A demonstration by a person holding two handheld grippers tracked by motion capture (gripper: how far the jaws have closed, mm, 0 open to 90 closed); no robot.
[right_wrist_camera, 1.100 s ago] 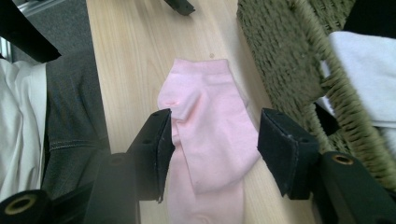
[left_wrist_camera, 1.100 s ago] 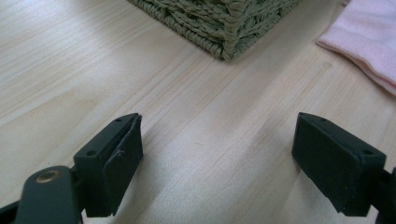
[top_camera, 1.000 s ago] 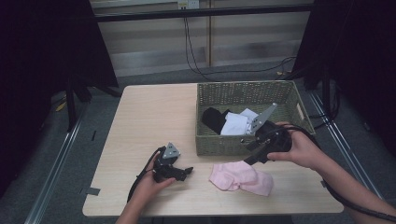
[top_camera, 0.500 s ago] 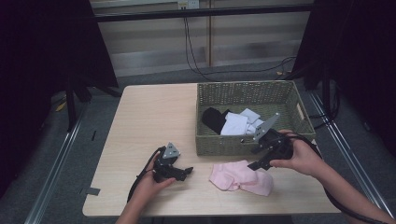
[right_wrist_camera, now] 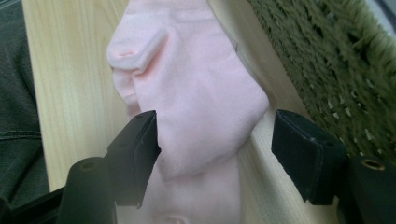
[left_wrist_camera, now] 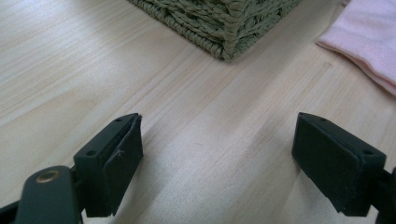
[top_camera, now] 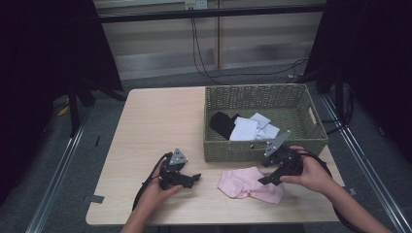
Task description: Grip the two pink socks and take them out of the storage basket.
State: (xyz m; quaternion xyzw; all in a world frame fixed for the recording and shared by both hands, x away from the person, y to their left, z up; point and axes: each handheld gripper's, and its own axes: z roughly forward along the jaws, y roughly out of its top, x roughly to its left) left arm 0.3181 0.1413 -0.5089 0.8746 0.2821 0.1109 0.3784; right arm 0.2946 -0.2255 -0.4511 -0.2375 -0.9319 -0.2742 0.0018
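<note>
A pair of pink socks (top_camera: 248, 184) lies flat on the wooden table just in front of the woven basket (top_camera: 316, 138). My right gripper (top_camera: 268, 179) hangs low over the socks' right end; its jaws have just been opening and now stand wide apart, with the pink socks (right_wrist_camera: 196, 102) below and between them, the pads not pressing. My left gripper (top_camera: 194, 178) rests on the table to the left, jaws open over bare wood, pointing toward the basket corner (left_wrist_camera: 229, 28) with the pink socks (left_wrist_camera: 369, 42) off at the right.
The basket holds a black cloth (top_camera: 222, 124) and white folded cloths (top_camera: 250, 128). Bare tabletop (top_camera: 160, 121) stretches left of the basket. Cables hang behind the table, and dark curtains stand at both sides.
My right gripper has dropped from beside the basket's front wall down to the pink socks. The left gripper has stayed put.
</note>
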